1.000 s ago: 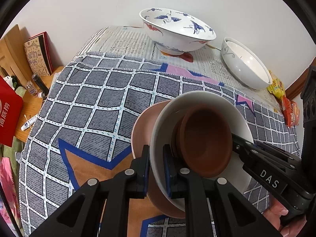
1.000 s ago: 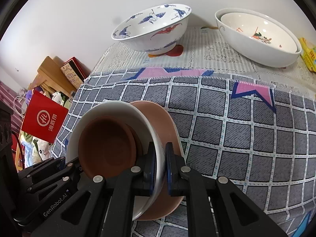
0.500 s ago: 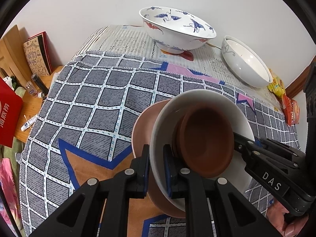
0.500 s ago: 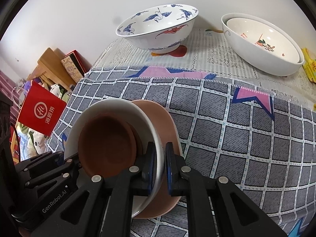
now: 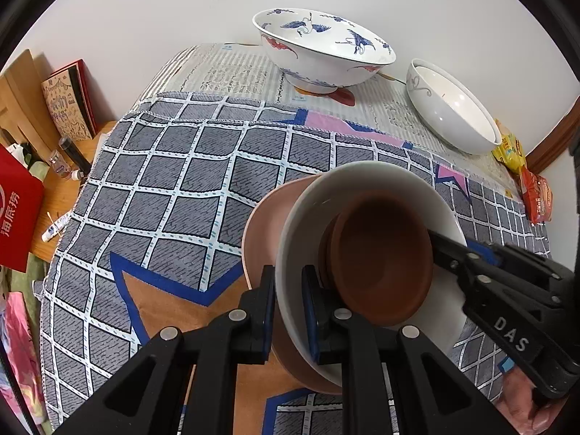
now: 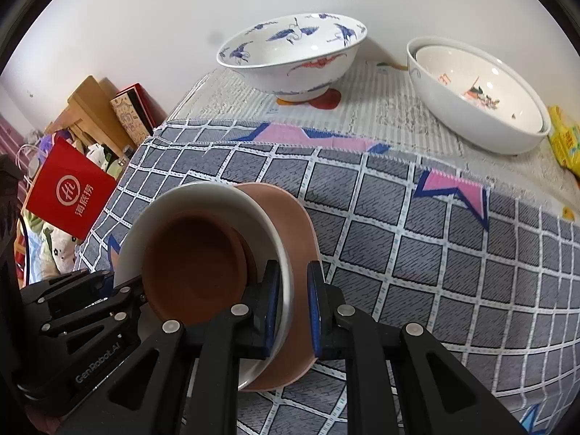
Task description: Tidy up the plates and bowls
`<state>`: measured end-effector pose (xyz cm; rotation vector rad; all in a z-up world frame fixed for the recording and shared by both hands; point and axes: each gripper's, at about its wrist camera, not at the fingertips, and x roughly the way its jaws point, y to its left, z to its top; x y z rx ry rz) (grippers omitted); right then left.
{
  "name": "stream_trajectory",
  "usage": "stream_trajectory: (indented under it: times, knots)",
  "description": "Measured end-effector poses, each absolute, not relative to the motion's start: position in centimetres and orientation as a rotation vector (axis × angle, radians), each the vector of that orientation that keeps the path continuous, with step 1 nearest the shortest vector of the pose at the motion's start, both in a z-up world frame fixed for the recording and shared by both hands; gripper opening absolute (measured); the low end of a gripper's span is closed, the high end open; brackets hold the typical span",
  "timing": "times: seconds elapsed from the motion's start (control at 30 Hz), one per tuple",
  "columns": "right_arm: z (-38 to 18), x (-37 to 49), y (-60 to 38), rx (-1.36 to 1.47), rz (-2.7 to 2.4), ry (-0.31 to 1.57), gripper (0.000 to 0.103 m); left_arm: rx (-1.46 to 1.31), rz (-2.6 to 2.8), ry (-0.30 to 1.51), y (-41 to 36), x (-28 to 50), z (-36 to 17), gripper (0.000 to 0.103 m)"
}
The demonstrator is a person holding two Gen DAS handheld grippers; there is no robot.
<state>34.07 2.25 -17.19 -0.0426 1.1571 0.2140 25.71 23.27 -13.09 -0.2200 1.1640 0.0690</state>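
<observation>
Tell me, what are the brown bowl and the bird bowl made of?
The brown bowl looks like matte plastic or unglazed clay: dull, no shine, so I can't be sure. The bird bowl looks like glazed porcelain: glossy white with painted blue birds.

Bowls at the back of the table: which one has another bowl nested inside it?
The plain white bowl at back right; a smaller bowl with a red motif sits inside it. The crane-painted bowl beside it is empty.
</observation>
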Motion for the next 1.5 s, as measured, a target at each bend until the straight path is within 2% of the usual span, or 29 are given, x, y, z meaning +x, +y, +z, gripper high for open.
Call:
stream_trajectory:
  times: [0.53,0.63,0.77,0.87,0.97,1.03,1.1,1.2,1.27,1.5]
  knots:
    - [-16.2,32.7,1.9,-0.051,0.235,1.157,0.014,-0.226,0.079,1.158,23.2,24.7,-11.9,0.019]
    - [-15.7,32.1,1.8,-0.049,0.242,1.152,0.014,-0.222,0.089,1.154,23.1,24.3,-11.5,0.023]
    - [-14.5,31.1,1.7,-0.043,0.259,1.135,0.014,-0.223,0.092,1.135,22.9,23.2,-10.3,0.023]
    - [-13.2,30.0,1.6,-0.048,0.263,1.114,0.016,-0.208,0.088,1.119,22.6,22.2,-9.1,0.030]
    - [-11.8,28.6,0.9,-0.048,0.253,1.085,0.017,-0.203,0.088,1.087,22.0,20.8,-7.7,0.031]
    - [-10.6,27.4,0.1,-0.045,0.241,1.059,0.021,-0.203,0.077,1.069,21.3,20.0,-6.8,0.036]
    - [-9.3,26.0,-0.8,-0.039,0.225,1.029,0.032,-0.193,0.069,1.050,20.4,19.3,-6.1,0.040]
    - [-7.4,24.0,-2.5,-0.056,0.174,0.990,0.041,-0.180,0.052,1.016,18.5,18.0,-4.8,0.043]
    - [-6.1,22.5,-3.8,-0.068,0.129,0.963,0.044,-0.170,0.036,0.995,17.1,17.1,-3.9,0.045]
    - [-2.5,16.7,-8.2,-0.083,0.005,0.909,0.053,-0.123,0.024,0.909,12.4,13.7,-1.0,0.064]
